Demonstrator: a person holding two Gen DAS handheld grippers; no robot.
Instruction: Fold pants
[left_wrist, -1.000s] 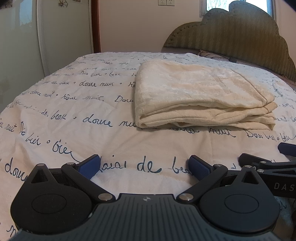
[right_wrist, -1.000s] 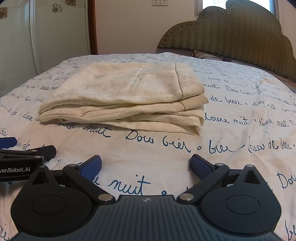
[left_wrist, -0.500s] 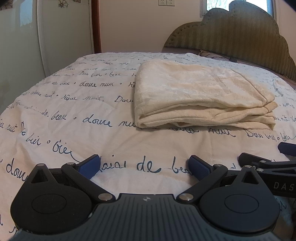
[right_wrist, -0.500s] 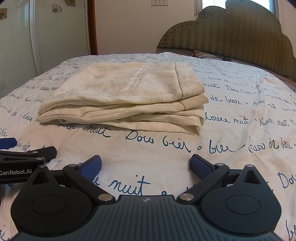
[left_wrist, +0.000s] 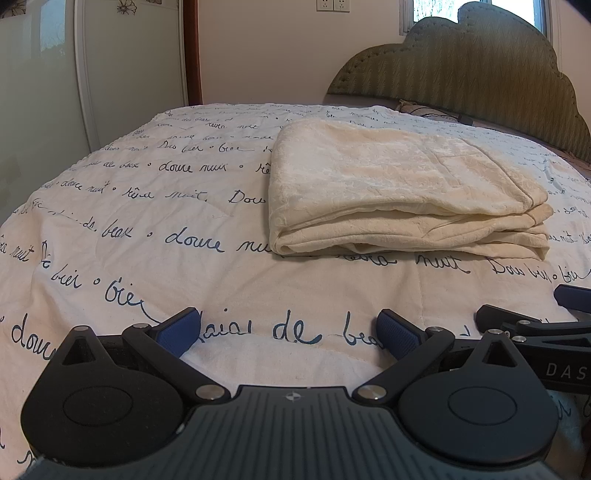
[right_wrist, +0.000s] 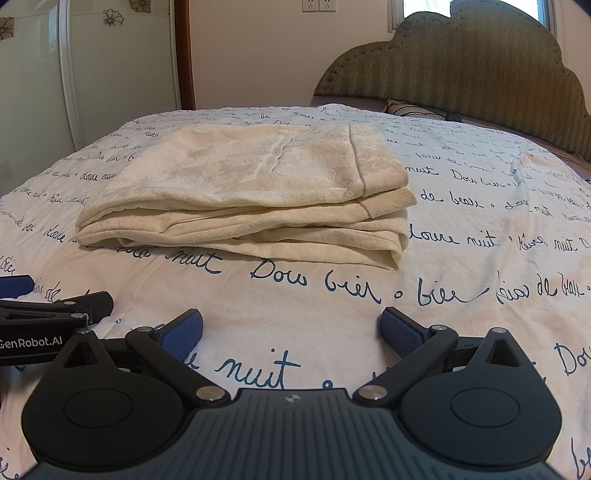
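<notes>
Nothing has changed across the last second: the pants (left_wrist: 402, 192) lie in the same folded stack on the bed (left_wrist: 147, 229), and both grippers sit low at the near edge exactly as before, which suggests the folding is finished and the person is only pausing. The left gripper (left_wrist: 286, 328) has its jaws spread wide and empty, with bare quilt between the blue pads; the right gripper (right_wrist: 291, 326) is likewise released and holds nothing. In the left view the pants sit at about 1 o'clock from the gripper, well apart from it, showing the rounded fold on their left side and layered edges along the front. The right view places the stack at about 11 o'clock and shows what the left does not: the hem band on the right side and the stepped ends of the layers, slightly uneven at the near right corner. Each view also catches the other gripper at its edge, at 3 o'clock in the left view and at 9 o'clock in the right. The headboard (right_wrist: 461, 66) rises behind.
</notes>
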